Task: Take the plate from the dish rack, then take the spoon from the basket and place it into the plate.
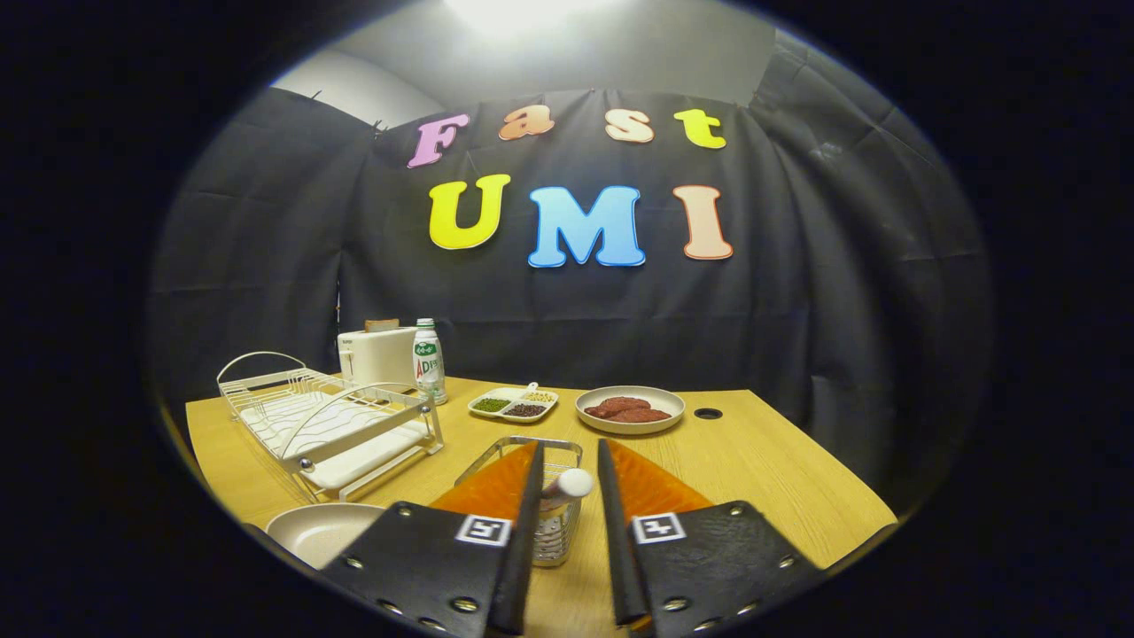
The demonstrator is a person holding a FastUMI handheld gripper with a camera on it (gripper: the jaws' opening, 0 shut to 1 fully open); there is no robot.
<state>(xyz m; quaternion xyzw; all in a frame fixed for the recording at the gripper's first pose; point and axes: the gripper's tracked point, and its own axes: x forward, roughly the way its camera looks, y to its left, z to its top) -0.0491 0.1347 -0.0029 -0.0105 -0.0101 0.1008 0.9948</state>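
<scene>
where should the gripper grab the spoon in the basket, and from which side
Grip the spoon by its white rounded end, coming down from above. It stands upright in the wire basket, that end poking above the rim between the open gripper's fingers; the mesh blocks a sideways approach.

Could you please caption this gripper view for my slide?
Open gripper straddles the spoon in the basket; plate already beside the dish rack.

I see a matt light wood-grain table (780, 470), a white wire-metal dish rack (328, 416), and a glossy cream plate (314, 530).
</scene>
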